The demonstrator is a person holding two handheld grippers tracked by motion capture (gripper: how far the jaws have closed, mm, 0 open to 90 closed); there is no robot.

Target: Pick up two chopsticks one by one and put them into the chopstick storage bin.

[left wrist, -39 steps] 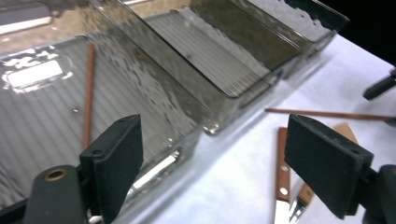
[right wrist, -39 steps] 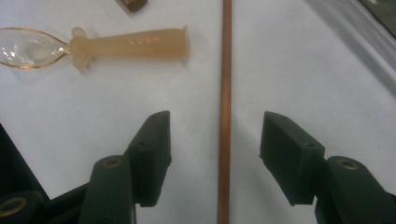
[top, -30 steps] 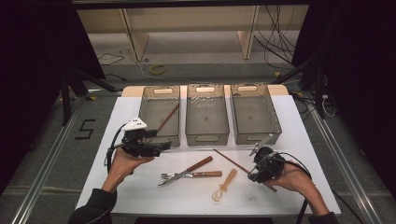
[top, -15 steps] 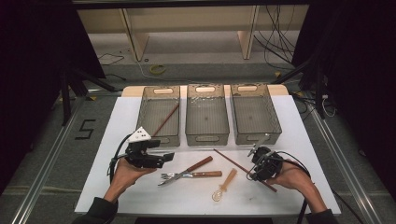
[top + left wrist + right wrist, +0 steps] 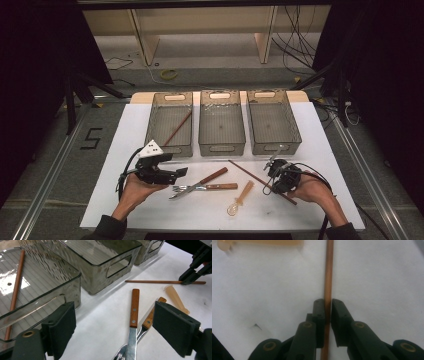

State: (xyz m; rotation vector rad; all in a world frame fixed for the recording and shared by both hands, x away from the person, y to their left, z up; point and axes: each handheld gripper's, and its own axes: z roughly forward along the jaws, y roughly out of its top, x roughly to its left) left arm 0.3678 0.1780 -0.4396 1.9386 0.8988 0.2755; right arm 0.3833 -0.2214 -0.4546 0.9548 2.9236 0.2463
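Now the chopstick [image 5: 328, 277] lies on the table — pinched between the right hand-held gripper's [image 5: 327, 305] just-closing jaws.

The white bench [image 5: 125, 150] is lit evenly from above in the high view, while the surrounding floor and both side margins fall into near-black. Soft, short shadows are cast beneath the clear bins [image 5: 221, 122]. In the left gripper view, bright glare patches are seen on the ribbed floor of the nearest bin [image 5: 30, 282], and the near claw pads [image 5: 175, 327] are rendered slightly soft. In the right gripper view, the bench surface is washed pale and grainy; the brown stick [image 5: 328, 277] is blurred toward the top edge.
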